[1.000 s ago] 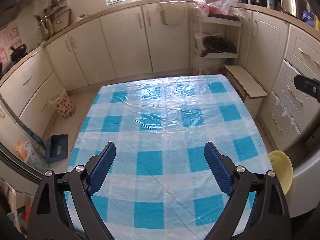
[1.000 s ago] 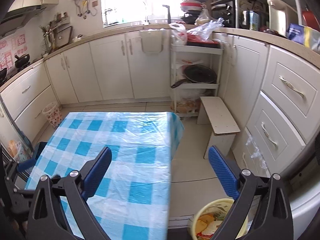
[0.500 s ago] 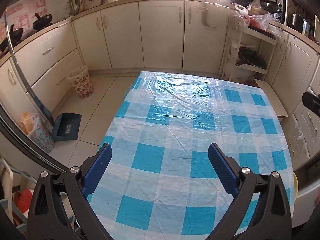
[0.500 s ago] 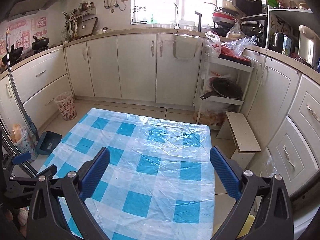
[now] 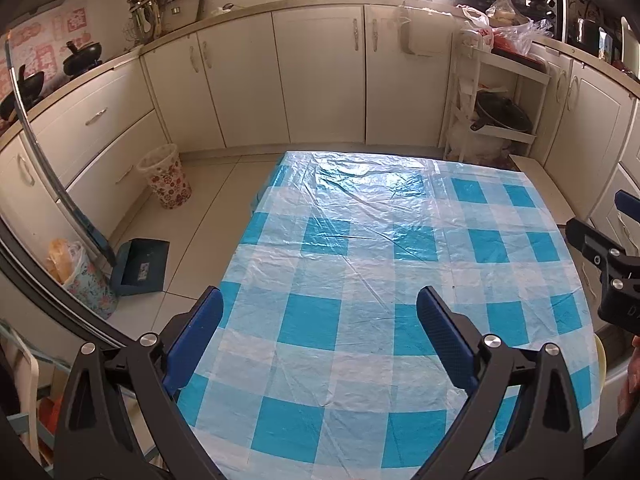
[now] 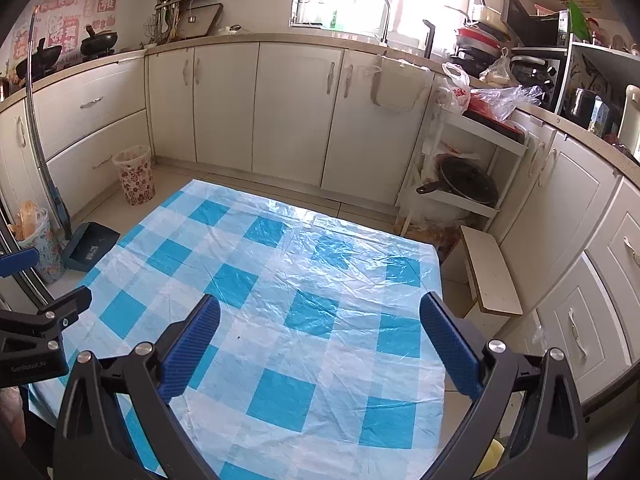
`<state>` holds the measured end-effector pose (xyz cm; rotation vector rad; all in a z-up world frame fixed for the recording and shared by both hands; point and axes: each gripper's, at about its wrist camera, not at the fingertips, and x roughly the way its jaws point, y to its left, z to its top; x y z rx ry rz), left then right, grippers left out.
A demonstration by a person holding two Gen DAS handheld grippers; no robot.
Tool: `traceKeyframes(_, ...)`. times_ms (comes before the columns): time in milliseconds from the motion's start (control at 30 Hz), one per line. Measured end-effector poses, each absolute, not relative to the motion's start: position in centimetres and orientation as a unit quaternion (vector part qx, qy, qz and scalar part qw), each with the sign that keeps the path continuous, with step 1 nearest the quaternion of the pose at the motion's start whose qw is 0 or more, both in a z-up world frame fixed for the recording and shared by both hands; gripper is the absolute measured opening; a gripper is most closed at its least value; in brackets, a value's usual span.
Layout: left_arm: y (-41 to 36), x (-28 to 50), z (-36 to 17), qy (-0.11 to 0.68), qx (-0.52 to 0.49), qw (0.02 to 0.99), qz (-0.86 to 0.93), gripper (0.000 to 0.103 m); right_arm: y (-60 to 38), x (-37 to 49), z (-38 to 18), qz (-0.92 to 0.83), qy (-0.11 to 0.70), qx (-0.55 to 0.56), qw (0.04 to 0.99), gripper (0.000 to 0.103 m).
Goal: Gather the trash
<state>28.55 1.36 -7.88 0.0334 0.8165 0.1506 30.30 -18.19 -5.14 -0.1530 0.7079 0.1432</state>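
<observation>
A table with a blue and white checked plastic cloth fills both views. I see no trash on it. My left gripper is open and empty above the table's near left part. My right gripper is open and empty above the table's near right part. The right gripper shows at the right edge of the left wrist view. The left gripper shows at the left edge of the right wrist view. A sliver of a yellow bowl shows on the floor at the table's near right corner.
A floral waste bin stands on the floor by the left cabinets, also in the right wrist view. A blue dustpan and a floral bag lie left of the table. A white shelf rack and a low stool stand right.
Both grippers have swung left and pulled back, so the table and the left floor show more. The yellow bowl has slid almost out of view. Both stay open.
</observation>
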Motion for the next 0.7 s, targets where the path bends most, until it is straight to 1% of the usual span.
traceKeyframes(700, -0.6, 28.7, -8.6, 0.399, 0.040, 0.913, 0.074, 0.094, -20.8, 29.9, -6.0, 0.058, 0.372, -0.061, 0.925, 0.096)
